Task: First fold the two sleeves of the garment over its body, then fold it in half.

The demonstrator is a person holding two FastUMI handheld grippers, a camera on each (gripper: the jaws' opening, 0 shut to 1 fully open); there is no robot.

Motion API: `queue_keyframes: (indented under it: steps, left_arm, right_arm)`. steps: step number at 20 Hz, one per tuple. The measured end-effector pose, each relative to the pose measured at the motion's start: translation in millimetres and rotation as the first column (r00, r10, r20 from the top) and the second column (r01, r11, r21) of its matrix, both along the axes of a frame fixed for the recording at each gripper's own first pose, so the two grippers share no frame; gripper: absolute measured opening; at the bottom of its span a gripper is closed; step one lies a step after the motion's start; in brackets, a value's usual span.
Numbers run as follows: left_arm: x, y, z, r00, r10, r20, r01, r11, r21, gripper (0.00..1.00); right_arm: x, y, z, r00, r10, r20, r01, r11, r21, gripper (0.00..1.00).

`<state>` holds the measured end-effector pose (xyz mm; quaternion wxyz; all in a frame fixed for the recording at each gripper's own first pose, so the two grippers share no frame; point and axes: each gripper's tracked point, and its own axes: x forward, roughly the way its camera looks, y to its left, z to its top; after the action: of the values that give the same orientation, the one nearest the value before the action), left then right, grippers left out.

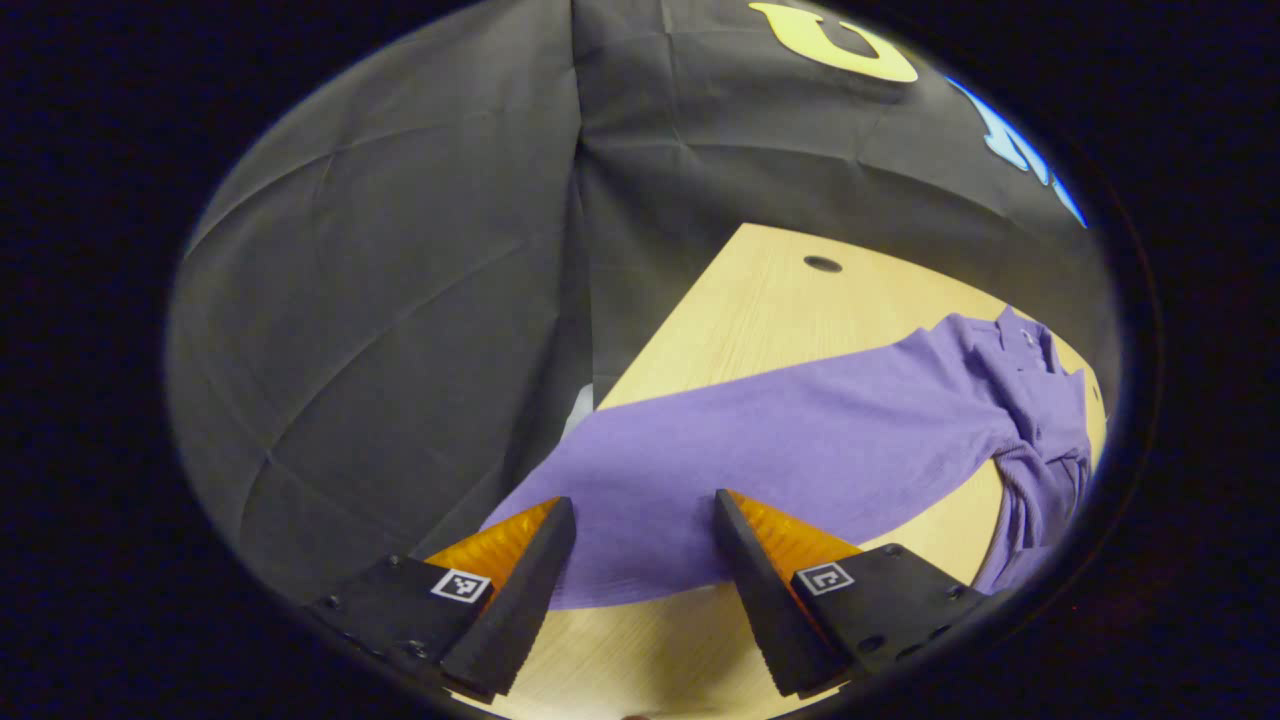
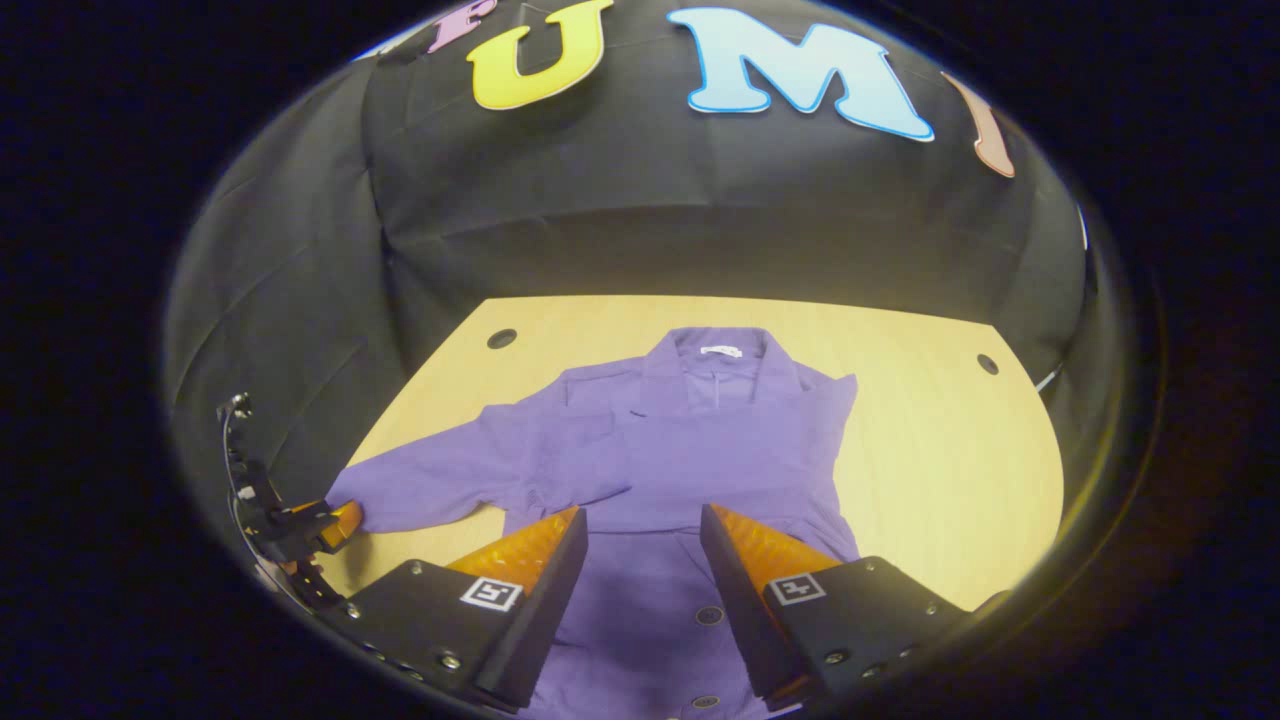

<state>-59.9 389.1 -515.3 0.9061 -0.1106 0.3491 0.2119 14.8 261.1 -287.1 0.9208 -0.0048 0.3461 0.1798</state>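
- The right gripper (image 2: 633,535), nearest the lens in the right gripper view, hangs with its fingers spread apart and nothing between them, above the buttoned front of a purple shirt (image 2: 690,450).
- The shirt lies face up on a pale wooden table (image 2: 930,450), collar (image 2: 718,355) toward the booth's black cloth wall (image 2: 640,220).
- One sleeve appears already folded across the body, its edge forming a crease over the chest; this is a judgement from how the cloth lies.
- The other sleeve (image 2: 440,475) stretches flat out to the side, its cuff at the table's edge.
- The left gripper (image 1: 643,530) is poised over that cuff end with its fingers parted; they do not appear to pinch the cloth. It also shows at the left of the right gripper view (image 2: 335,525), by the cuff.
- What seems left: bring this sleeve (image 1: 760,440) over the body, then fold the shirt in half.
- No containers are on the table; two small round holes (image 2: 501,338) mark its far corners.
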Motion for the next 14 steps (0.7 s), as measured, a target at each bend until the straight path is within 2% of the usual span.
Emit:
queue_keyframes:
  steps: [3,4,6,11,13,14]
  left_arm:
    - [-2,-2,-6,1.0,0.016,-0.007,-0.016,1.0,-0.014,0.95]
    - [-3,-2,-5,1.0,0.024,-0.001,-0.024,1.0,-0.017,0.95]
    - [-2,-4,-6,1.0,0.027,-0.002,-0.027,0.999,-0.024,0.95]
    - [7,-18,-6,1.0,-0.002,0.003,0.003,1.0,-0.031,0.72]
    - [8,-18,-7,1.0,-0.019,-0.001,0.019,0.999,-0.033,0.6]
    - [12,-20,-4,1.0,-0.016,0.011,0.016,0.999,-0.046,0.63]
  right_arm:
    - [1,-6,-1,1.0,-0.02,-0.003,0.02,1.0,0.007,0.75]
    - [0,-8,-1,1.0,-0.025,-0.005,0.025,1.0,0.01,0.72]
    - [-1,-12,-1,0.999,-0.032,-0.008,0.032,0.999,0.012,0.75]
    - [0,-21,1,0.999,-0.045,-0.001,0.045,0.999,0.015,0.72]
    - [-1,-25,3,0.998,-0.055,-0.003,0.055,0.998,0.025,0.72]
    - [0,-29,2,0.998,-0.058,-0.007,0.058,0.998,0.027,0.75]
